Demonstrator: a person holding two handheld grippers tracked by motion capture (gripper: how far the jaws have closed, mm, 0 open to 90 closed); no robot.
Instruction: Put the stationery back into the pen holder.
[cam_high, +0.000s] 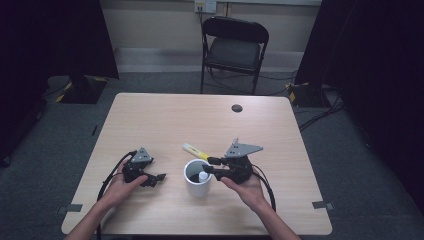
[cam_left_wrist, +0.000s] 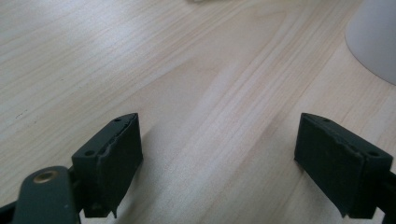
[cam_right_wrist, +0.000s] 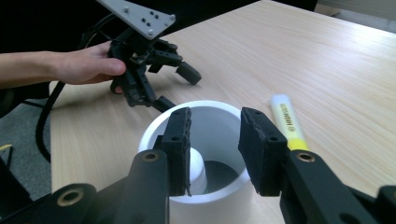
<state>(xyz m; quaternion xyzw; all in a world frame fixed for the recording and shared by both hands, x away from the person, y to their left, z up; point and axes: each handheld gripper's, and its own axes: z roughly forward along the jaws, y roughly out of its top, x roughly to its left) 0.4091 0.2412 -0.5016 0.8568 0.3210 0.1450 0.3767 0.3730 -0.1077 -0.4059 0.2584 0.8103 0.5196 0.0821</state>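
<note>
A: Pale wood grain runs under everything we see: the light wooden table (cam_high: 165, 115) carries a white cylindrical cup (cam_high: 198, 177) near our edge, and our right gripper (cam_right_wrist: 214, 140) hangs just above its rim.

B: How wide do we have those black jaws?

A: Partly apart. In the right gripper view the two pads stand with a clear gap, and we see nothing between them, only the cup's dark inside beyond. Neither pad presses on anything.

B: What sits in the cup?

A: A small white rounded object (cam_right_wrist: 196, 170) against the inner wall, below the left pad. We cannot tell what it is, nor whether that pad touches it.

B: And the marker?

A: The yellow highlighter with a white cap (cam_right_wrist: 288, 122) lies flat on the table just beside the cup, outside it, on the far side in the high view. It shows past the right pad and is not gripped.

B: Our other hand?

A: The left gripper (cam_high: 159, 176) rests low on the table near the cup, held in our left hand (cam_high: 125, 184). In the left gripper view its jaws stand wide apart over bare wood, holding nothing, with the cup's white wall at the upper right corner.
</note>
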